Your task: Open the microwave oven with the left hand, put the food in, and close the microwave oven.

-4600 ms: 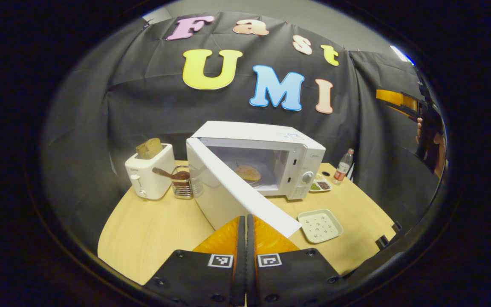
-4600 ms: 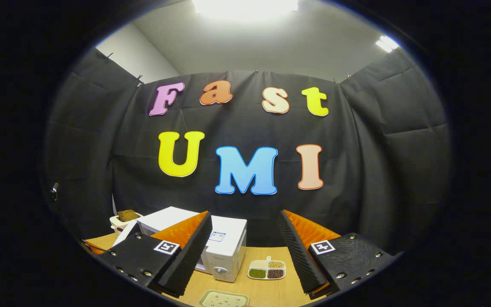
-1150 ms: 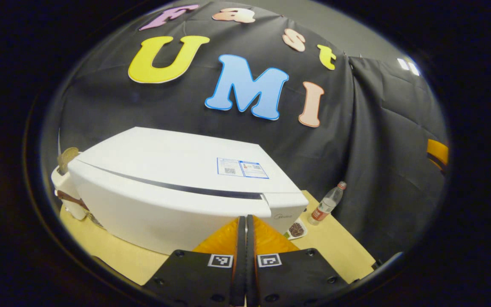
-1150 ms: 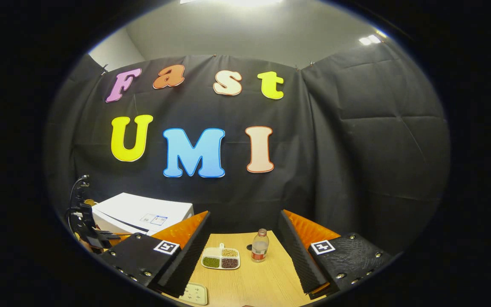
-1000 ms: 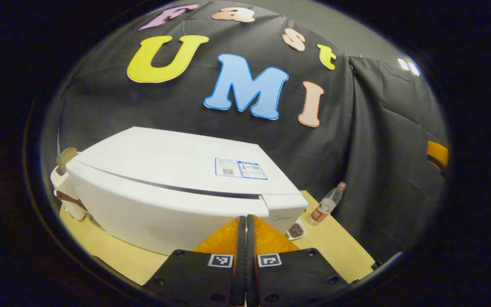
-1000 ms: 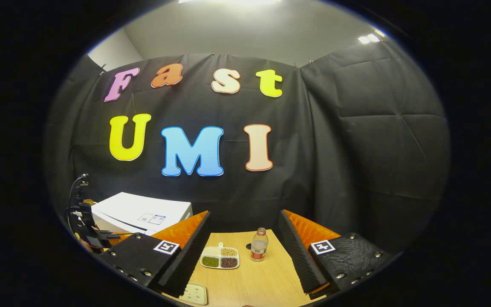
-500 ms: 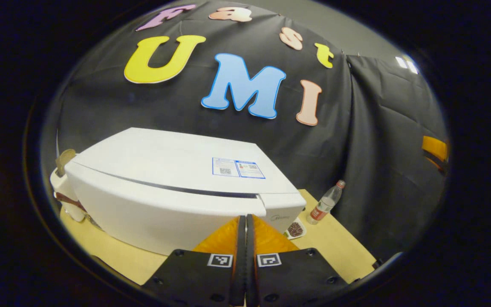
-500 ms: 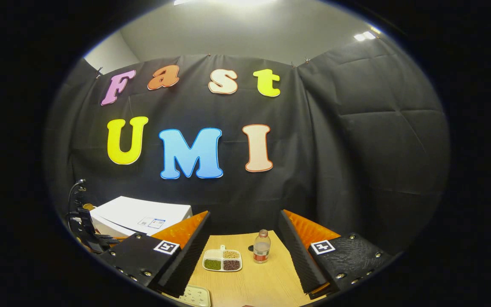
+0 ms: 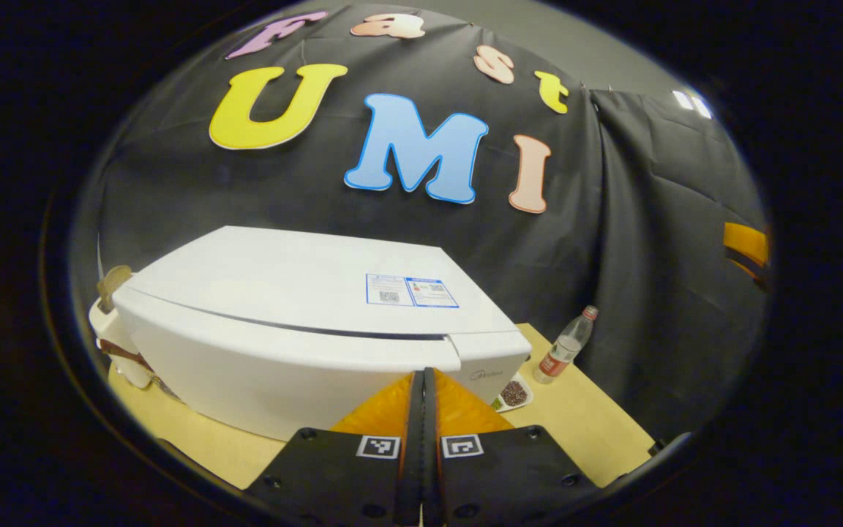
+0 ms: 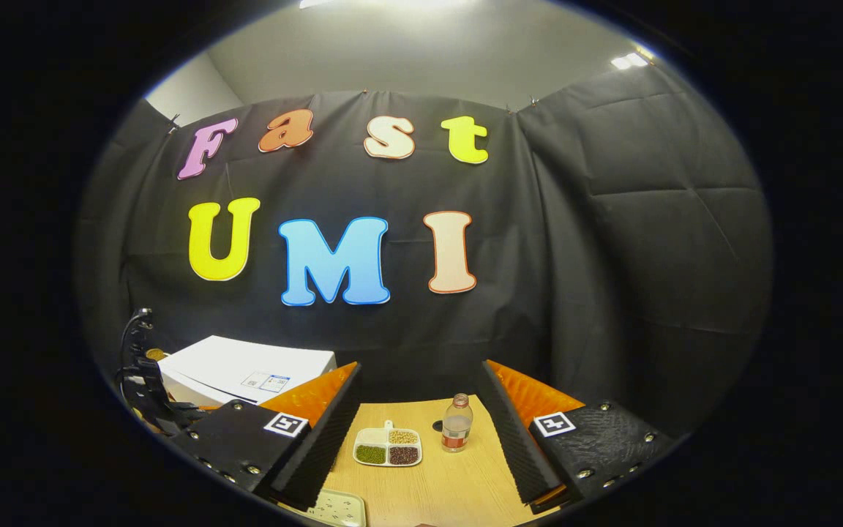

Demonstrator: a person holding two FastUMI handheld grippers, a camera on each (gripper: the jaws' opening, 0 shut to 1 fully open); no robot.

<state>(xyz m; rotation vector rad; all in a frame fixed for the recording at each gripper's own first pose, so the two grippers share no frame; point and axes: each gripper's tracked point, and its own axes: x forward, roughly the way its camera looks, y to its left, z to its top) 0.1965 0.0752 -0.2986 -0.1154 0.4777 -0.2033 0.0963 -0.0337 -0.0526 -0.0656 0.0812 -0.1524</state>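
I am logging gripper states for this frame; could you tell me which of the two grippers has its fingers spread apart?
The right gripper: its fingers stand wide apart, empty, over the table. The left gripper has its fingers closed together, against the microwave.

toaster (image 9: 110,322) mostly hidden behind microwave (image 9: 304,322)

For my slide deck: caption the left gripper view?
Shut hand-held gripper at the closed microwave's front edge, bottle beyond.

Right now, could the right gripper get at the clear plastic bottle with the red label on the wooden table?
Probably yes: the right gripper is open, and the clear plastic bottle stands upright ahead between its fingers, with bare wooden table before it.
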